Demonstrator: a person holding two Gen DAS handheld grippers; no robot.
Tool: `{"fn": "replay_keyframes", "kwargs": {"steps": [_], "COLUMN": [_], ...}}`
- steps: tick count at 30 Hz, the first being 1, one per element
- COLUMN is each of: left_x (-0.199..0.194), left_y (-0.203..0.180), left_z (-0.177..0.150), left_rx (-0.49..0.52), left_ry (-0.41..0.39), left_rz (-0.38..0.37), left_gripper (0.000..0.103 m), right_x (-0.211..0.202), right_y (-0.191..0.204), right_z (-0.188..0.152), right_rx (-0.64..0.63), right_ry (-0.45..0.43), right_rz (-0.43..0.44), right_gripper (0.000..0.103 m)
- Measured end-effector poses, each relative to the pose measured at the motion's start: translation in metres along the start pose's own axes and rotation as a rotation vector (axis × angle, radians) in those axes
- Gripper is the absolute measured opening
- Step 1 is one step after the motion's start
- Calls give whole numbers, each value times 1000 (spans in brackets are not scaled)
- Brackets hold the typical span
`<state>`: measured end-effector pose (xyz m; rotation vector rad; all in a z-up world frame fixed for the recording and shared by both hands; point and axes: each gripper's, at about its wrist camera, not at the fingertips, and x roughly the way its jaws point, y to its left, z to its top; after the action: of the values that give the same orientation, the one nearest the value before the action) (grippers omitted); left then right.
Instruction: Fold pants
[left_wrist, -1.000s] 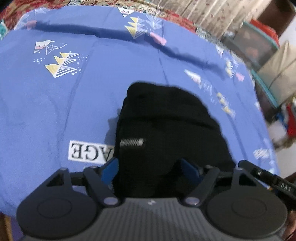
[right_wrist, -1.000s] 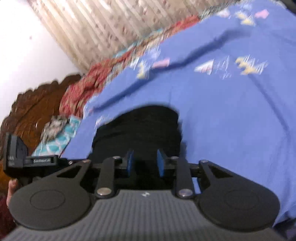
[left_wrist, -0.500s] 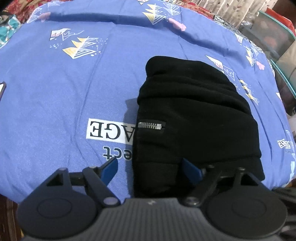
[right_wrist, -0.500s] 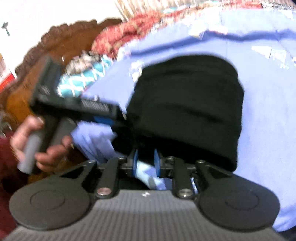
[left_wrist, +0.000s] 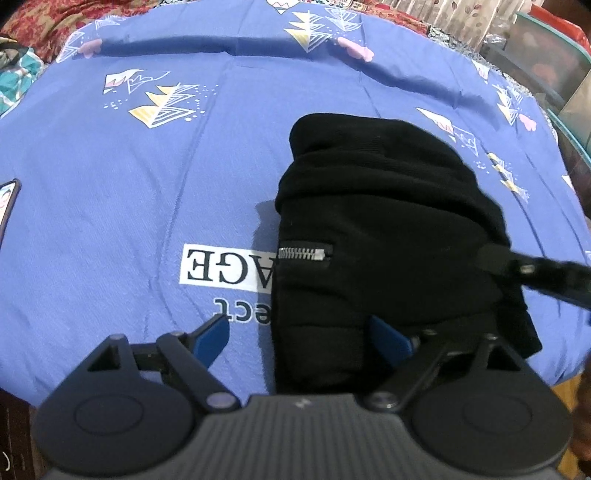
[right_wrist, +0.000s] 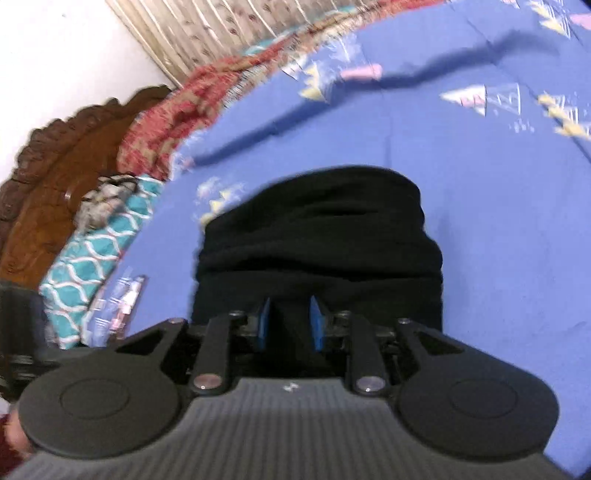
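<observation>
The black pants (left_wrist: 380, 236) lie folded into a compact stack on the blue bedsheet (left_wrist: 147, 184), with a silver zipper (left_wrist: 303, 254) on the near left side. My left gripper (left_wrist: 301, 338) is open, its blue pads either side of the stack's near left corner, holding nothing. The right gripper's arm (left_wrist: 532, 271) reaches in over the stack's right edge. In the right wrist view the pants (right_wrist: 317, 240) fill the centre and my right gripper (right_wrist: 290, 325) has its blue pads close together over the near edge of the fabric; whether it pinches cloth is unclear.
The sheet carries a white printed label (left_wrist: 225, 267) left of the stack. A carved wooden headboard (right_wrist: 48, 177), a teal patterned pillow (right_wrist: 96, 254) and a red patterned cover (right_wrist: 177, 122) lie at the bed's head. Storage boxes (left_wrist: 546, 59) stand beyond the bed's right side.
The left gripper pulled back and stayed open, so more of the folded stack shows. The right gripper swung about and now faces the stack from its near edge, pads still narrow.
</observation>
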<state>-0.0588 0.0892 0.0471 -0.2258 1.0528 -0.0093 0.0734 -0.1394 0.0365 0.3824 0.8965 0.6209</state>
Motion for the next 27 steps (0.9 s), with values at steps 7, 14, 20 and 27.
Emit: {"fn": "replay_keyframes", "kwargs": {"steps": [7,14,20,27], "left_x": [11,19,21,23], "left_y": [0,3,4,5], "left_z": [1,1,-2,-6], "left_rx": [5,5,4,3], "left_ry": [12,18,16,9], "left_rz": [3,10,3,-4], "left_gripper": [98,103,103,103], "right_x": [-7,2,1,1], "right_y": [-25,-16,-18,-18], "right_z": [-8,-16,-19,-23], "right_rx": [128,81,78,81], "right_ry": [23,-2,-14,-30], "right_rz": [35,-2,-5,-7], "right_gripper": [30,32,33,34]}}
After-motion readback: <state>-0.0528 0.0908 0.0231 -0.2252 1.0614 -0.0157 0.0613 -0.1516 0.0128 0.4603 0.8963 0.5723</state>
